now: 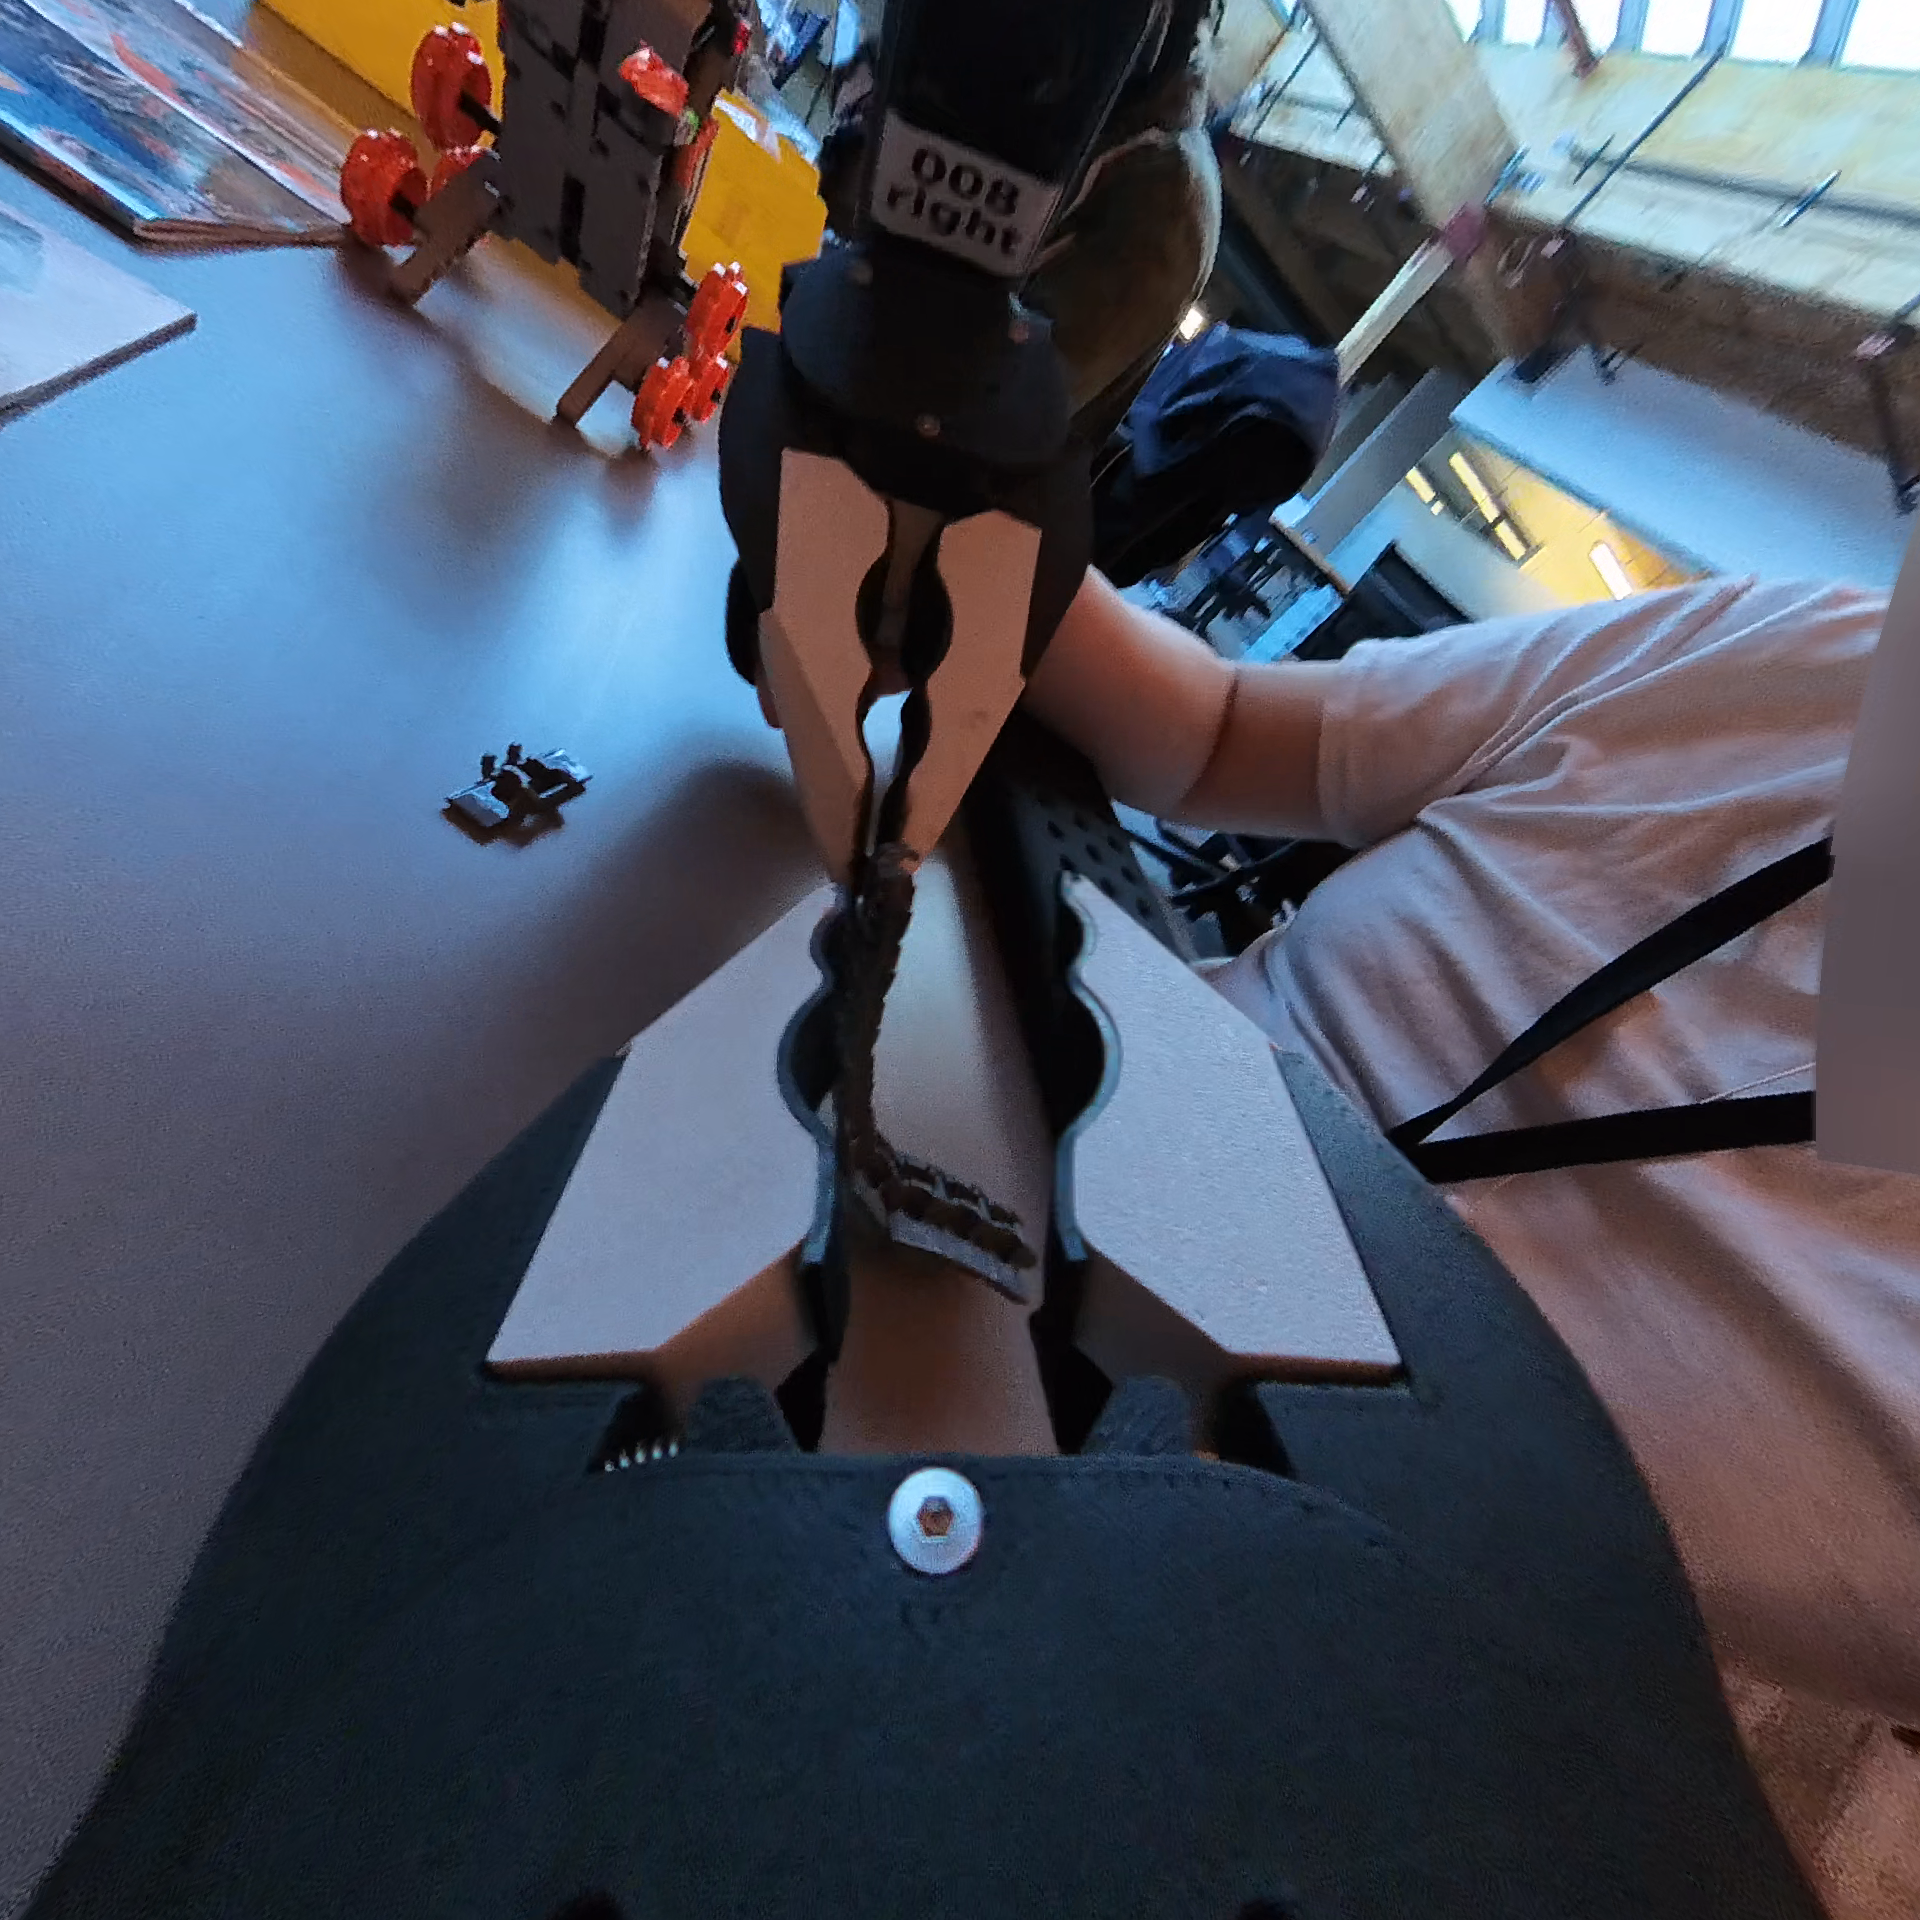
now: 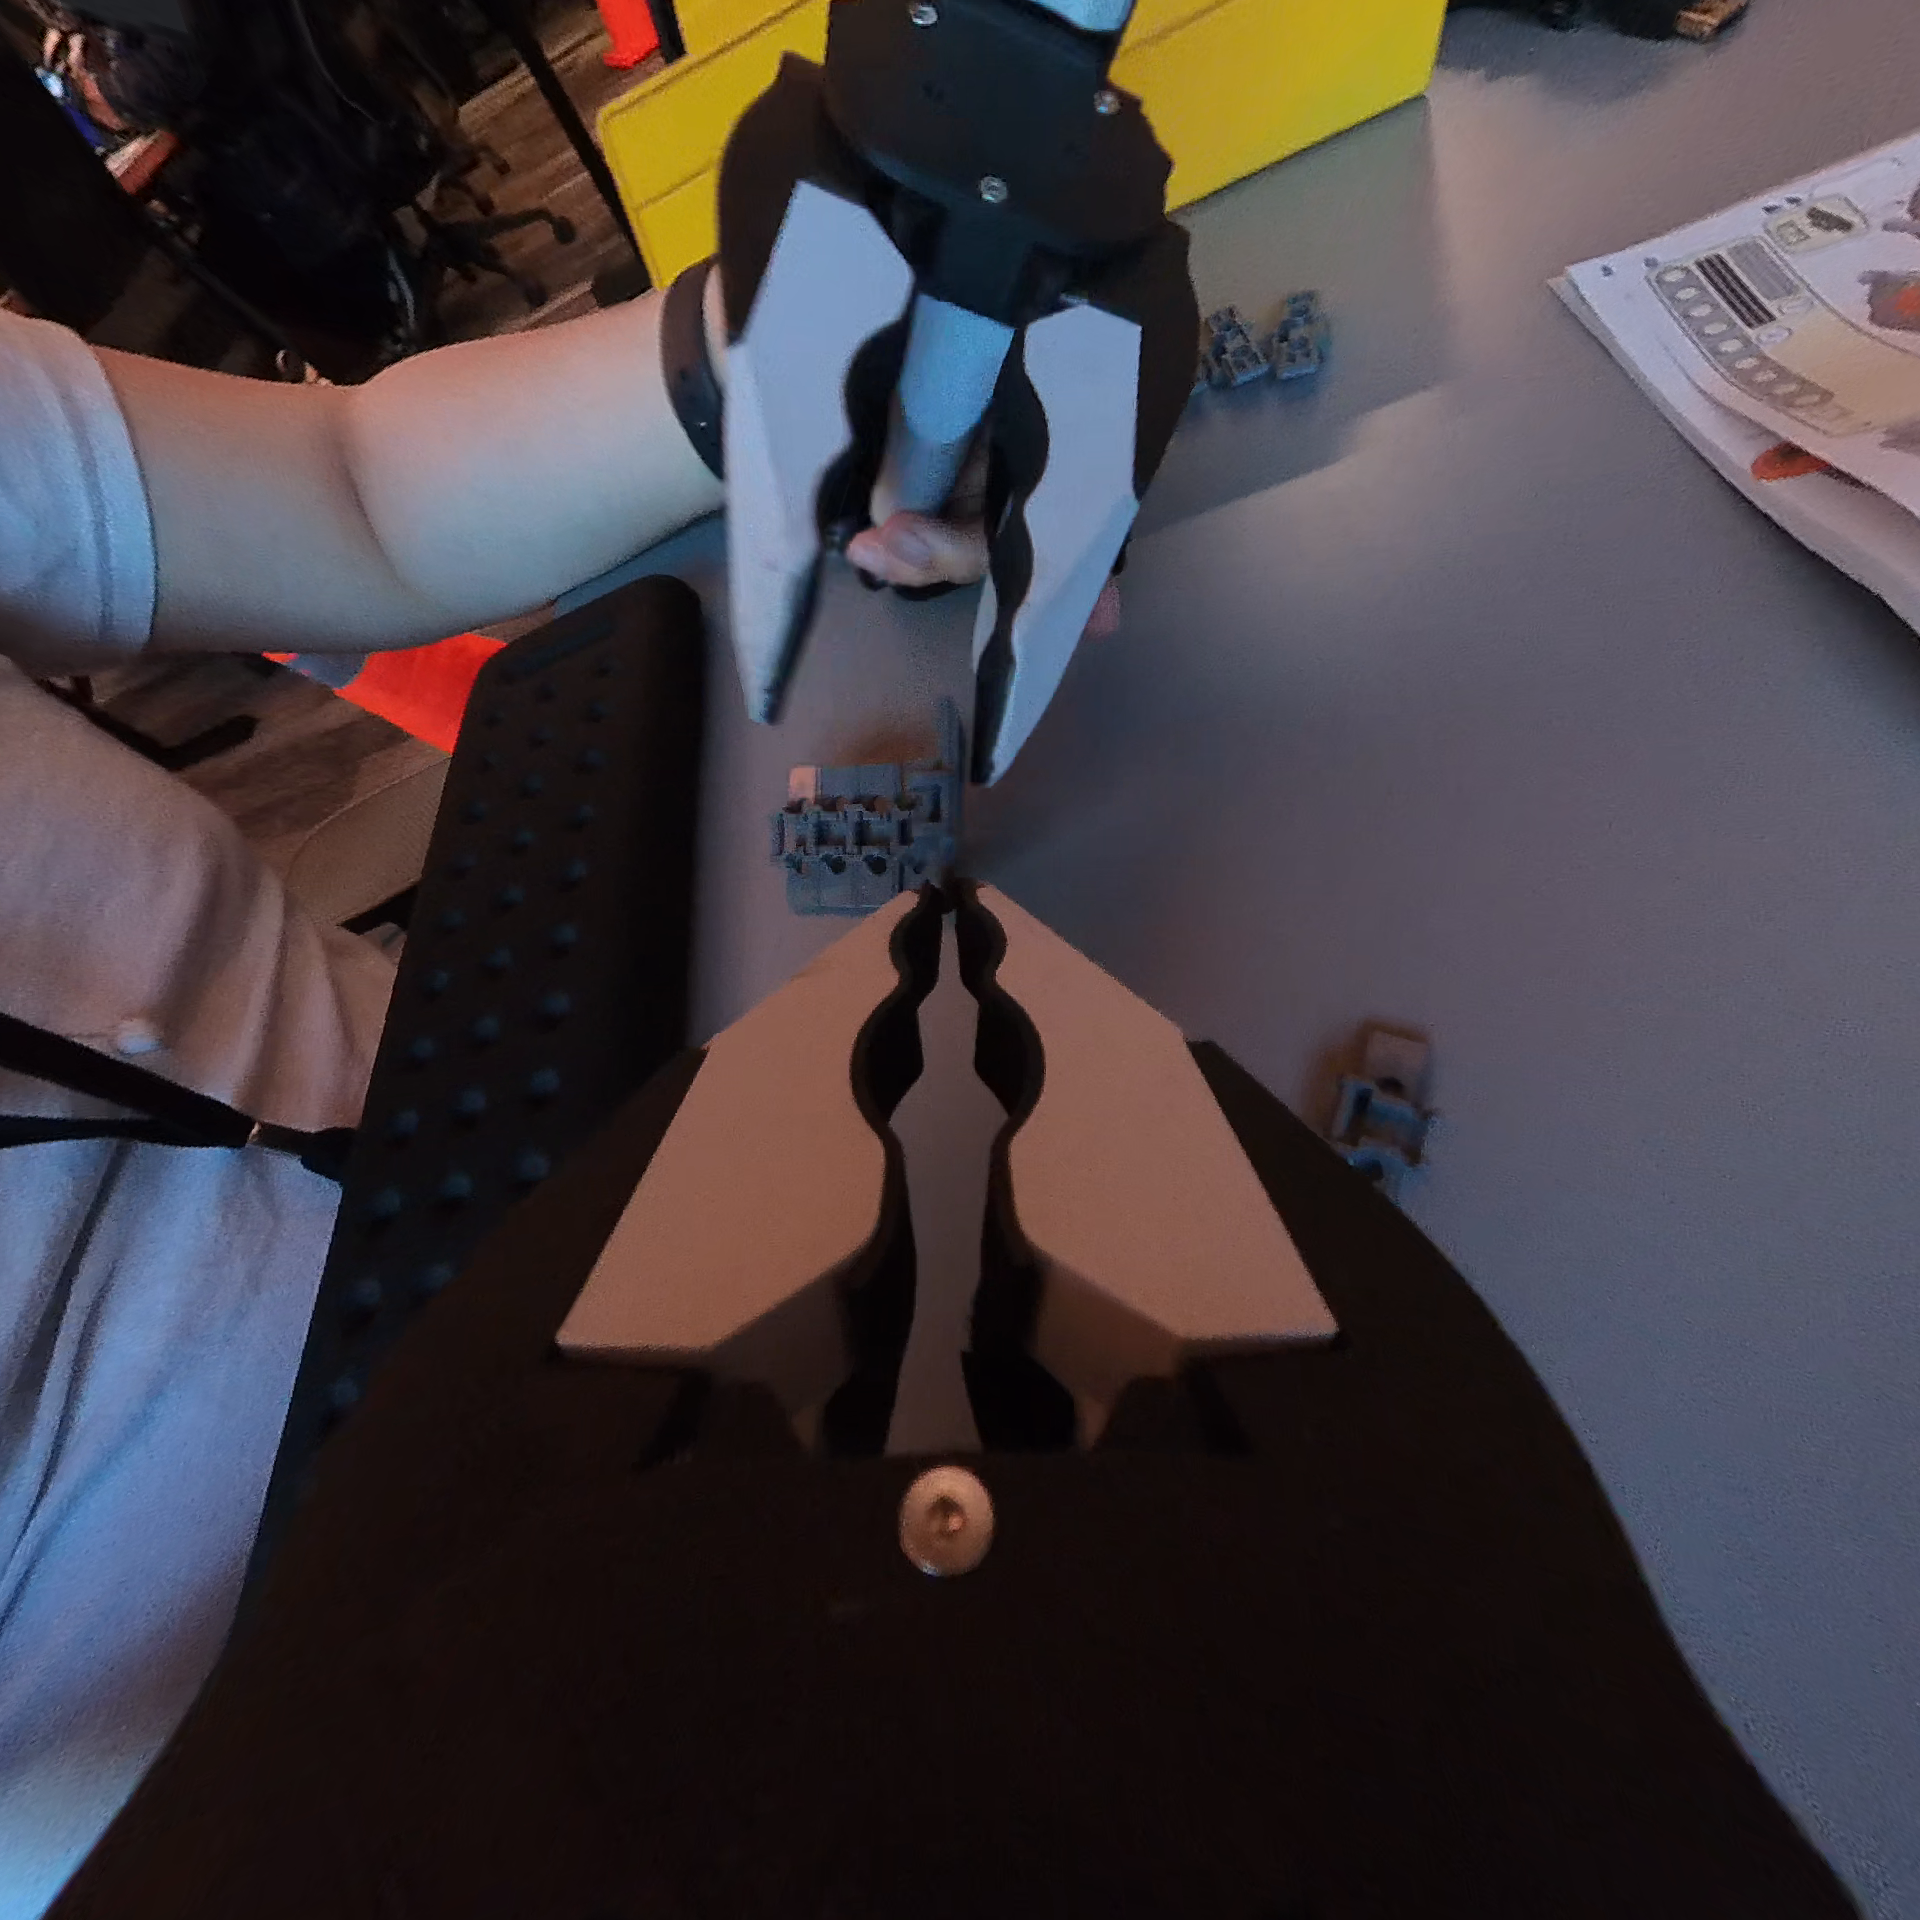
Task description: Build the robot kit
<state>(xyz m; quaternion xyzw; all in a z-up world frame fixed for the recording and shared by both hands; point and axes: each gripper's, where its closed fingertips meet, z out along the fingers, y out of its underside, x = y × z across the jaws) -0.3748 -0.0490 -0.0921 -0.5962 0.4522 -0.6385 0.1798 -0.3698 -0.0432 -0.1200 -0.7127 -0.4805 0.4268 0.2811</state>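
Observation:
A small dark grey brick assembly (image 2: 857,836) hangs in the air above the grey table (image 2: 1455,727). My right gripper (image 2: 940,896) is shut on its near edge. In the left wrist view the right gripper (image 1: 883,847) comes down from above and pinches the top of the assembly (image 1: 868,997). My left gripper (image 1: 951,888) is open. The assembly lies along its left finger (image 1: 727,1039), and its right finger stands well clear of it. In the right wrist view the left gripper (image 2: 881,743) reaches in from above, with one fingertip (image 2: 997,748) beside the assembly's upright plate.
A loose dark brick piece (image 1: 516,790) lies on the table. A brick vehicle with red wheels (image 1: 582,156) stands by a yellow box (image 1: 748,197). An open booklet (image 2: 1766,312) and small grey pieces (image 2: 1262,343) (image 2: 1377,1101) lie to the right. A black perforated panel (image 2: 520,935) is at left. The grippers are tip to tip, or close to it.

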